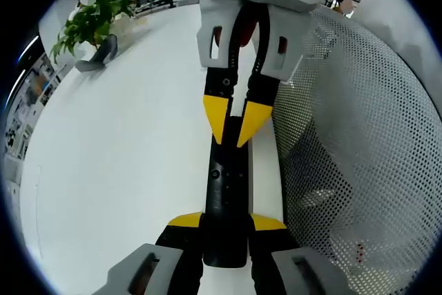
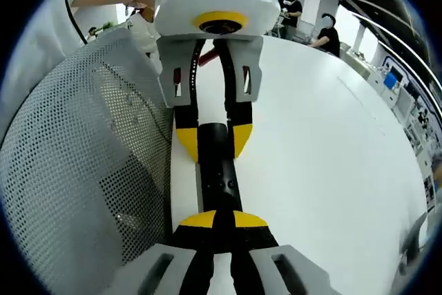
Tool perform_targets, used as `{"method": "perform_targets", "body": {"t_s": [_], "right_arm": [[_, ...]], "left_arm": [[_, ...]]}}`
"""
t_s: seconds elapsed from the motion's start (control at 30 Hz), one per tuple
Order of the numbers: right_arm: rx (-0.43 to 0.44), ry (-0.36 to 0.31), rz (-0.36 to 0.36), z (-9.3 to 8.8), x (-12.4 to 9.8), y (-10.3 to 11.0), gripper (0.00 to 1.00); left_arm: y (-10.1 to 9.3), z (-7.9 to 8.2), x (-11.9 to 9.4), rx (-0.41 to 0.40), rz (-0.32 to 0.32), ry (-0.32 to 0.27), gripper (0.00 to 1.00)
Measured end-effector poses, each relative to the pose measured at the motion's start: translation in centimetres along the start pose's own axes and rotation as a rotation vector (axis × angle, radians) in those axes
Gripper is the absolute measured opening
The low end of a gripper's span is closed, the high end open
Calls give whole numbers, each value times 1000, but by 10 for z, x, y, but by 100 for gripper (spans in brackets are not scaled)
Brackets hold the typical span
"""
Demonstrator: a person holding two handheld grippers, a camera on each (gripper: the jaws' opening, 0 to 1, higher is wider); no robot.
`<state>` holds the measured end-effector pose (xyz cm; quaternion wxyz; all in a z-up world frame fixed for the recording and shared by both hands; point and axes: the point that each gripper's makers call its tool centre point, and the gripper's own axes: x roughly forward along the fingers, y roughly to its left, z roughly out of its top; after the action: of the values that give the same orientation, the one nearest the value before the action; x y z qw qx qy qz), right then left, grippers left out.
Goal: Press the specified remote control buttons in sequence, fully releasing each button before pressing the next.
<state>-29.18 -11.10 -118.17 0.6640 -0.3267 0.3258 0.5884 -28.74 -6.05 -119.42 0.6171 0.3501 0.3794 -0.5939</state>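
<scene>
I count one slim black plastic remote control; my two yellow-tipped grey grippers, left and right, at the remote's ends; one white perforated mesh panel beside it; one leafy green potted plant well beyond it.

White table, potted plant

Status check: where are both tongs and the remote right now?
Left tongs clamped on the near end of the black remote. Right tongs closed, tips on its upper face. White mesh basket alongside, not blocking.
</scene>
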Motion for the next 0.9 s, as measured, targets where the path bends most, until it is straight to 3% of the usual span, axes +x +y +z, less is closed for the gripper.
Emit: {"method": "perform_targets", "body": {"t_s": [0.2,0.3,0.37,0.47,0.53,0.6,0.9], "right_arm": [[-2,18,-8,-1,-1,0,4],[-39,130,-3,-2,3,-1,1],[-34,155,-2,-1,4,-1,1],[-3,120,-10,-2,2,-3,1],[-7,40,-22,-1,1,-1,2],[47,-6,-37,-2,0,-2,2],[2,2,-47,-5,-3,1,2]], "left_arm": [[-1,0,-1,-27,19,-39,24],[0,1,0,-32,21,-46,24],[0,1,0,-29,18,-41,24],[0,1,0,-29,18,-31,24],[-1,0,0,-32,20,-40,24],[-1,0,-1,-36,22,-50,24],[0,1,-1,-46,26,-66,24]]}}
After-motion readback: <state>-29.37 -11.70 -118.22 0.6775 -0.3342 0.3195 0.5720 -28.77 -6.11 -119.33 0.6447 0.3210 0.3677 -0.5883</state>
